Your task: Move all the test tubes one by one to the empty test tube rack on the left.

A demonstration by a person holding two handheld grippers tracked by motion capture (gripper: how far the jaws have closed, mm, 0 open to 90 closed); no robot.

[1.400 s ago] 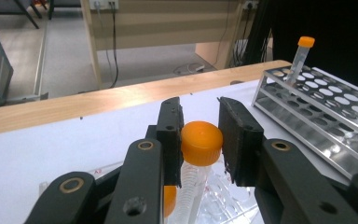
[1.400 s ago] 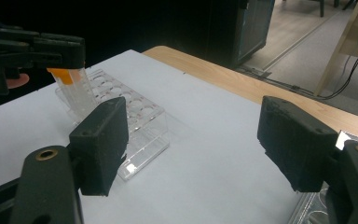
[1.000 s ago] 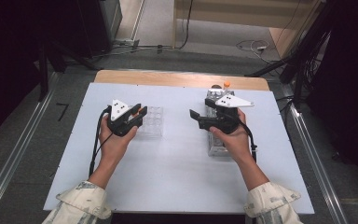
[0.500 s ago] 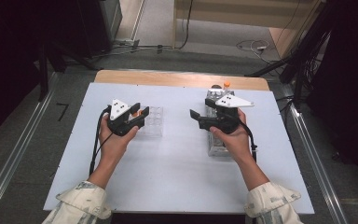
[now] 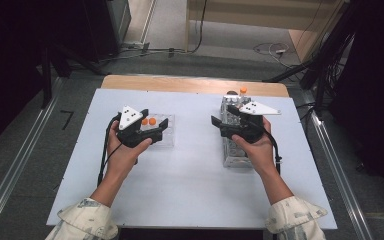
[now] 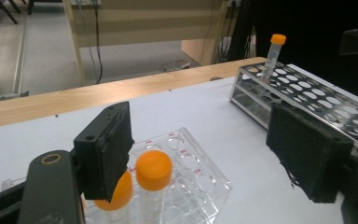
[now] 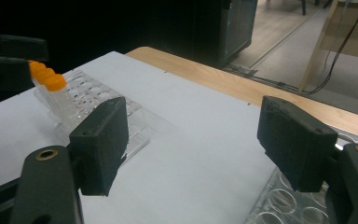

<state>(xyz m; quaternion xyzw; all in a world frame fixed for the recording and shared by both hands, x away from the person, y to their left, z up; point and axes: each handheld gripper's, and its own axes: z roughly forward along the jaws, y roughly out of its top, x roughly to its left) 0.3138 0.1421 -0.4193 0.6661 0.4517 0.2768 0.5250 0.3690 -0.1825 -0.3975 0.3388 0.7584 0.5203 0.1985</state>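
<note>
On the white table stand two racks: a clear plastic rack on the left and a metal rack on the right, well apart. The left gripper hovers over the clear rack, just beside two orange-capped tubes standing upright in it; one tube is partly hidden behind the gripper's near jaw. A third orange-capped tube stands at the far end of the metal rack. The right gripper sits above the metal rack, jaws wide apart and holding nothing. A second ago the left gripper's jaws were shut; they have just been opening and now stand wide, with nothing pressed between them. Neither hand has shifted much. Count: three tubes, two racks, two grippers
</note>
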